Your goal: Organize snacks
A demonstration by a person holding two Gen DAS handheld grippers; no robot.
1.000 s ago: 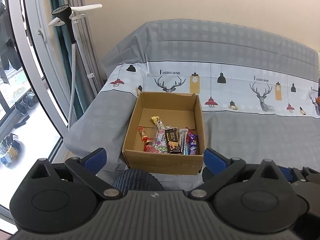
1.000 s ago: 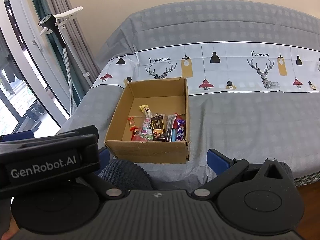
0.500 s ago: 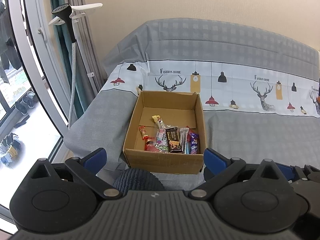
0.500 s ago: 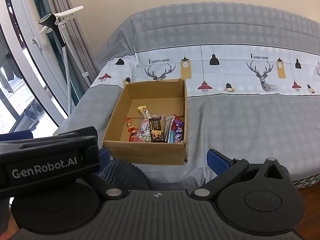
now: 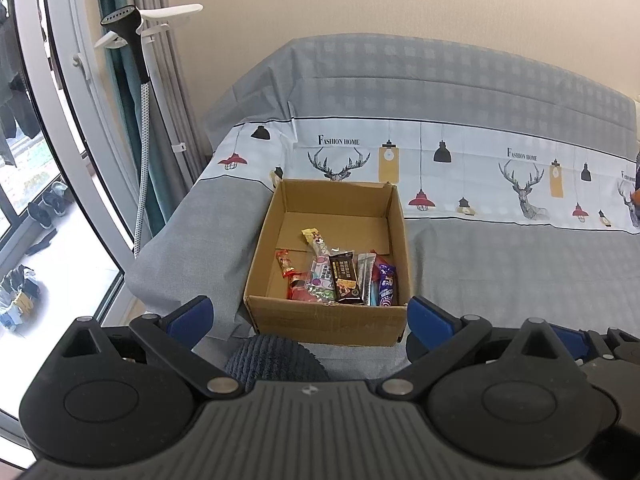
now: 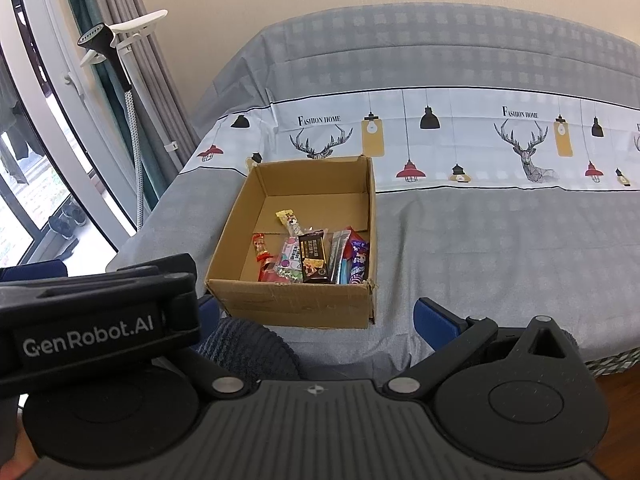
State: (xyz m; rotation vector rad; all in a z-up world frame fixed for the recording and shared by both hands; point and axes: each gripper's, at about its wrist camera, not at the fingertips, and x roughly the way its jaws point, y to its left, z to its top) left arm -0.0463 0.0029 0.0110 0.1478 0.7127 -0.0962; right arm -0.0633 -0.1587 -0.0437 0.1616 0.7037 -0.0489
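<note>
Snacks [image 5: 340, 276] lie clustered in the near half of an open cardboard box [image 5: 320, 322] on the bed [image 5: 520, 264]. We hold the left gripper [image 5: 308, 316] and right gripper [image 6: 320, 316] released, empty, before it.

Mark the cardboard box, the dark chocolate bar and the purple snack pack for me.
cardboard box [image 5: 324, 324], left wrist view, near outer wall.
dark chocolate bar [image 5: 345, 278], left wrist view, middle of wrapper.
purple snack pack [image 6: 359, 262], right wrist view, middle of the pack, by the box's right wall.
</note>
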